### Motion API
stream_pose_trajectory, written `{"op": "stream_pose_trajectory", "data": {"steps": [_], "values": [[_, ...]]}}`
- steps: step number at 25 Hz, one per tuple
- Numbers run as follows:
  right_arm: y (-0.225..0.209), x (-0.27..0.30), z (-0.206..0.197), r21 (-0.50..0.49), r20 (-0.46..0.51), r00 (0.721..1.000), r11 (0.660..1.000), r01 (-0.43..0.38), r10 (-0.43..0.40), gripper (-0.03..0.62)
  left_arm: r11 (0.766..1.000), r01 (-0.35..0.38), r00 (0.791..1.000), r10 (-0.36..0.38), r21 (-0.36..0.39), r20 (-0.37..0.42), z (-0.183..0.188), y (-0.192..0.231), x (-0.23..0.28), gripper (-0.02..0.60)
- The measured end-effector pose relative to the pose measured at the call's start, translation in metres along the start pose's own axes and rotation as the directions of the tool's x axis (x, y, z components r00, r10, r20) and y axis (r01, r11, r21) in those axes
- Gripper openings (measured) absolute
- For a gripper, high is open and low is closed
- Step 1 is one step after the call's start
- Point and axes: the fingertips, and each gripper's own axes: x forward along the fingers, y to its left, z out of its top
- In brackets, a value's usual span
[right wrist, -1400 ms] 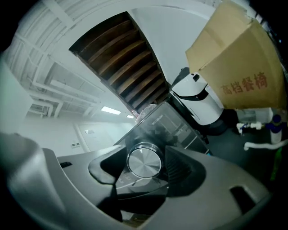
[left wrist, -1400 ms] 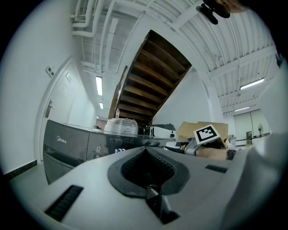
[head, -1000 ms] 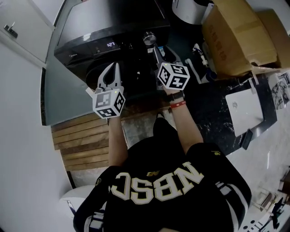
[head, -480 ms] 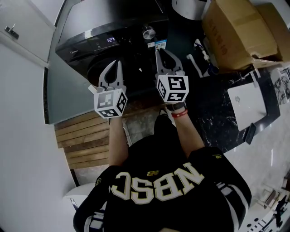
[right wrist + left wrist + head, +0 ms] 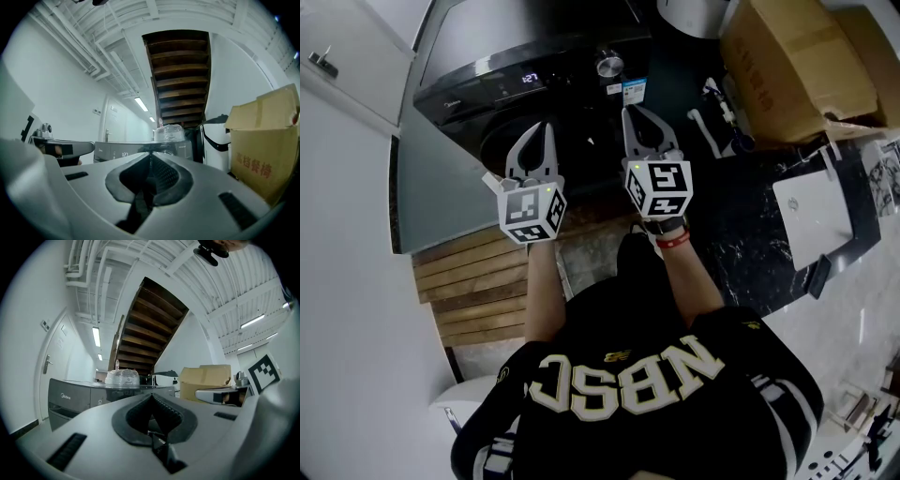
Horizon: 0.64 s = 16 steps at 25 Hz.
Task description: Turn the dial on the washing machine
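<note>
The dark washing machine (image 5: 534, 52) stands in front of me, with a lit display and a silver dial (image 5: 608, 66) on its front panel. My right gripper (image 5: 630, 111) is held a short way back from the dial, not touching it. Its jaws are closing, the tips are together, and nothing is between them (image 5: 150, 153). My left gripper (image 5: 540, 127) hovers before the machine's round door, also shut and empty (image 5: 151, 394). Both gripper views look over the machine's top (image 5: 126, 152).
A large cardboard box (image 5: 797, 66) sits to the right of the machine, with a white bin (image 5: 694, 19) behind it. A white flat device (image 5: 811, 220) lies on the dark floor at right. Wooden slats (image 5: 473, 291) lie at left. A plastic-wrapped bundle (image 5: 171, 132) rests on the machine.
My right gripper has drawn back from the dial towards me, and its jaws have come together. The left gripper has barely shifted.
</note>
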Motion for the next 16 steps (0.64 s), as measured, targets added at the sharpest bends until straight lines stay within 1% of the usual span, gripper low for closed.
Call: {"op": "stream_pose_trajectory", "data": {"steps": [11, 16], "values": [[-0.011, 0.027, -0.015, 0.001, -0.037, 0.999, 1.0, -0.018, 0.018, 0.023, 0.999, -0.038, 0.999, 0.039, 0.026, -0.015, -0.016, 0.012, 0.018, 0.015], [-0.018, 0.046, -0.026, -0.023, -0.06, 0.998, 1.0, -0.021, 0.019, 0.023, 0.998, -0.051, 0.998, 0.053, 0.033, -0.039, -0.03, 0.02, 0.032, 0.015]]}}
